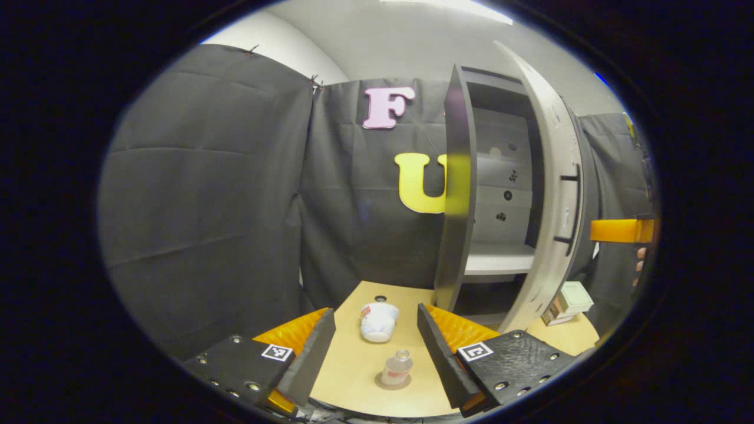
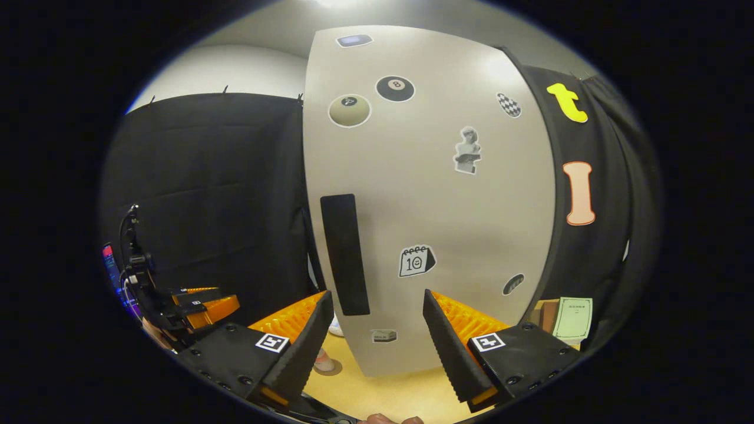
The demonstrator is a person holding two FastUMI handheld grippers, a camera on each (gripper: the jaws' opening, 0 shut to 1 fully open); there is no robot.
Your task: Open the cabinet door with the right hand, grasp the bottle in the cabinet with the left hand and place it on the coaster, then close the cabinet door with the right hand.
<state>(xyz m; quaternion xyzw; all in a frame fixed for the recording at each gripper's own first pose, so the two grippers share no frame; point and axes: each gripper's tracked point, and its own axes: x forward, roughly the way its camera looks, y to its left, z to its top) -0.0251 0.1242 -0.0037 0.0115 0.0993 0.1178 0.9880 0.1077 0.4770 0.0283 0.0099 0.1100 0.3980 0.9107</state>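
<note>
A small clear bottle [image 1: 397, 368] stands upright on a round brown coaster [image 1: 380, 384] on the tan table [image 1: 347, 365]. My left gripper [image 1: 375, 315] is open, its fingers apart on either side of the bottle and not touching it. The dark cabinet [image 1: 456, 194] stands open, its pale door [image 1: 551, 194] swung out to the right. In the right gripper view the door's sticker-covered outer face [image 2: 436, 194] and its black handle [image 2: 344, 253] are close ahead. My right gripper [image 2: 377, 297] is open just before the door, the handle above its left finger. The bottle [image 2: 323, 362] peeks out past the door's edge.
A white rounded object [image 1: 378, 321] lies on the table beyond the bottle. Small boxes [image 1: 568, 300] sit at the right behind the door. The cabinet's white shelf [image 1: 498, 262] is bare. The other gripper [image 1: 624, 229] and a hand [image 1: 639, 265] show at the right edge.
</note>
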